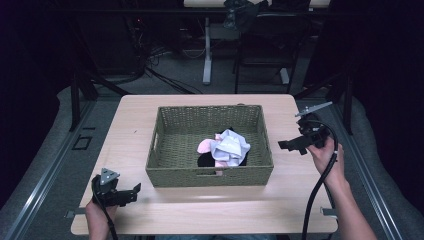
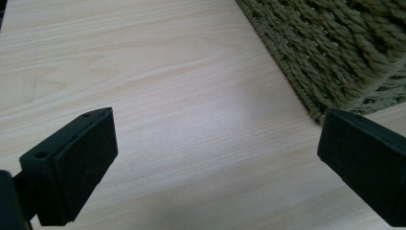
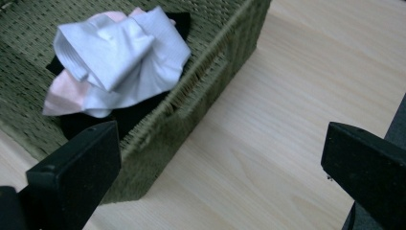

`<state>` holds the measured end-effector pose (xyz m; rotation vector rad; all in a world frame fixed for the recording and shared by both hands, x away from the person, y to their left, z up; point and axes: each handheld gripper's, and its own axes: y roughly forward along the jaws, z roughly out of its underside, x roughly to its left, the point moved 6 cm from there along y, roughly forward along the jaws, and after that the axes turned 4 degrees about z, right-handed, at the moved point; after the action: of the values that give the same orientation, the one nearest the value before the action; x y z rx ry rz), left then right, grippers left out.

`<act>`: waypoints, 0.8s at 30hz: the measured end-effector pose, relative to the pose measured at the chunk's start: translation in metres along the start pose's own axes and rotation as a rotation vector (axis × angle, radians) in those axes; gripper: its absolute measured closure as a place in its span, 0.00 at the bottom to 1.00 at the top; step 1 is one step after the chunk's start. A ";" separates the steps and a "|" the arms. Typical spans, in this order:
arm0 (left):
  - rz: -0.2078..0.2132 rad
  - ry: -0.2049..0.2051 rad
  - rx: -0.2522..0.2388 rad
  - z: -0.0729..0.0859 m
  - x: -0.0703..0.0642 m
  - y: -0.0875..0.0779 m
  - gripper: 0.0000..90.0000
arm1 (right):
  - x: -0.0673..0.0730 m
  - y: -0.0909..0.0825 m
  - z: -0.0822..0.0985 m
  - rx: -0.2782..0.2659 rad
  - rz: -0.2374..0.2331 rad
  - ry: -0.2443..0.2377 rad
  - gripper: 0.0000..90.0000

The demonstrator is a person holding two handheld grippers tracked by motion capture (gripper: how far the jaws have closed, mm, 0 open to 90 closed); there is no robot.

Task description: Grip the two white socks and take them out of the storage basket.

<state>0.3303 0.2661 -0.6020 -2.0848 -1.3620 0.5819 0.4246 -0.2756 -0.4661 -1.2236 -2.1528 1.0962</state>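
Sitting in the middle of the surface [image 1: 130, 115], a woven basket [image 1: 210, 175] holds a small heap of clothes [image 1: 227, 148]: a white piece on top, pink and black under it, bunched toward the basket's near right corner. The right gripper [image 1: 290, 145] hovers just off the basket's right wall, jaws spread wide and empty, pointing left toward the heap; in its own view the white cloth [image 3: 119, 57] lies up and to the left, just over the rim. The left gripper [image 1: 131, 191] rests low at the near left corner of the surface, also wide open with nothing in it, the basket's corner [image 2: 335, 62] just ahead on its right. Judging by position, the right hand is nearer the clothes. The basket's long axis runs left to right. No labels or writing can be read anywhere.
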 end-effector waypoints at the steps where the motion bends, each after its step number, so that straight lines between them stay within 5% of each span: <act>1: 0.001 0.002 0.001 0.000 0.000 0.000 0.00 | 0.001 -0.001 -0.003 0.001 -0.003 -0.008 0.00; 15: -0.009 -0.037 0.003 0.004 0.010 -0.002 0.00 | 0.042 0.010 -0.060 -0.006 -0.067 -0.113 0.00; 24: -0.003 -0.035 0.008 0.003 0.009 0.001 0.00 | 0.068 0.030 -0.074 0.036 -0.088 -0.173 0.00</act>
<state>0.3323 0.2751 -0.6054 -2.0742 -1.3799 0.6239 0.4555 -0.1774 -0.4473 -1.0412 -2.2805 1.2367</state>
